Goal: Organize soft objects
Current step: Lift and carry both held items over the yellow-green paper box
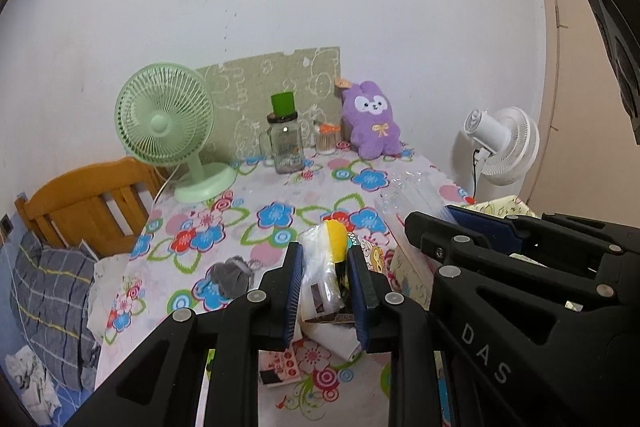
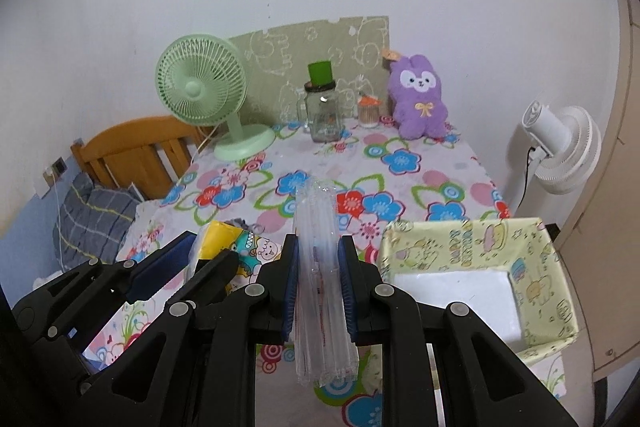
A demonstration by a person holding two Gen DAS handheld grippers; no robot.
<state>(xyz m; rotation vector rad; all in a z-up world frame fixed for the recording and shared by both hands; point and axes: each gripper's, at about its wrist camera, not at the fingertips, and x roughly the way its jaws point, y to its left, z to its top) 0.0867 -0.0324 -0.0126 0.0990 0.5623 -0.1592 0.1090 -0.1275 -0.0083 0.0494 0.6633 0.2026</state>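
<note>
Left hand-held gripper: clamped on the yellow tissue pack, above the table's near edge
Right hand-held gripper: clamped on the clear air-cushion pack
Advice: carry both level over the lined box at the near right corner, then release low

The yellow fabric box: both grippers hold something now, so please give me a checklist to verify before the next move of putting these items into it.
1. Left gripper shut on the tissue pack: ok.
2. Right gripper shut on the clear air-cushion pack: ok.
3. Both items lifted off the tablecloth: ok, as far as the views show.
4. Yellow fabric box open, its white bottom visible: ok.
5. Grippers apart from each other: ok, but they are side by side and close.
6. Grey plush item on the table not yet collected: not ok.
</note>
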